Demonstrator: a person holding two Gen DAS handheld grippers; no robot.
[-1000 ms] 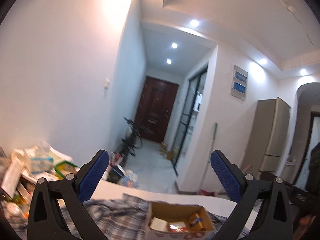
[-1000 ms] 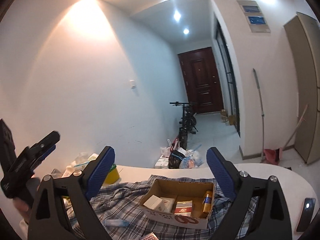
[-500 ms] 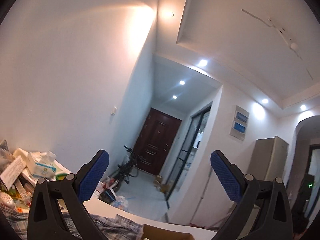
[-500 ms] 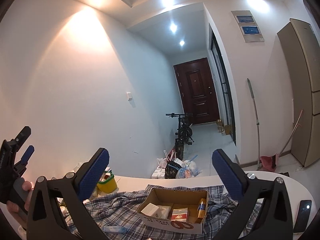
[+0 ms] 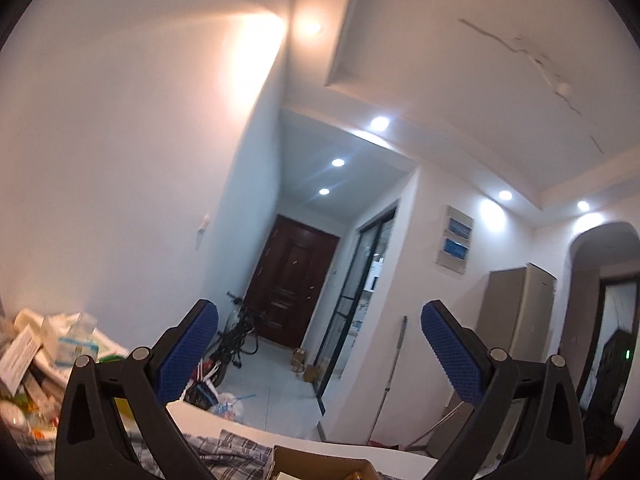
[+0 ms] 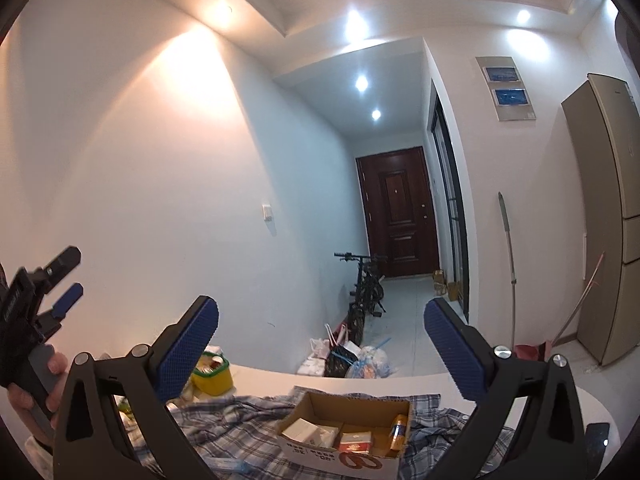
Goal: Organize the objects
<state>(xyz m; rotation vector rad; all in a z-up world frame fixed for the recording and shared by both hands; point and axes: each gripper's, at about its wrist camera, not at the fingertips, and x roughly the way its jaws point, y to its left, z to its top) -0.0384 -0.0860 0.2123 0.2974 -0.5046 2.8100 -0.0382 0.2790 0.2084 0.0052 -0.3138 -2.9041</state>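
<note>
The right gripper (image 6: 320, 344) hangs above the near edge of the table with its blue pads spread wide and nothing between them. Just below and beyond it sits an open cardboard box (image 6: 348, 436) on a checked cloth (image 6: 240, 428) that covers the white table (image 6: 500, 384). Inside the box lie a white packet (image 6: 304, 430) on the left, a red packet (image 6: 356, 442) in the middle and a small orange bottle (image 6: 400, 432) against the right wall. A dark phone (image 6: 596, 448) lies on the bare tabletop at the far right.

To the left, a yellow-green tub (image 6: 212, 374) stands on the table beside the cloth, near a heap of packets that is partly hidden behind the gripper's left finger. Further left, a hand (image 6: 28, 396) holds the left gripper (image 6: 60, 280), raised above the table's left end and tilted upward; its jaws are released and hold nothing. In the left wrist view the left gripper (image 5: 320, 344) shows its pads wide apart over the corridor, with only the rim of the cardboard box (image 5: 320, 464) and a strip of checked cloth (image 5: 224, 448) at the bottom, and a pile of packets and papers (image 5: 48, 348) at the left.

Beyond the table, bags (image 6: 352, 356) lie on the floor, a bicycle (image 6: 364, 288) leans by the wall, and a dark door (image 6: 400, 212) closes the corridor. A tall fridge (image 6: 608, 208) stands at the right.
</note>
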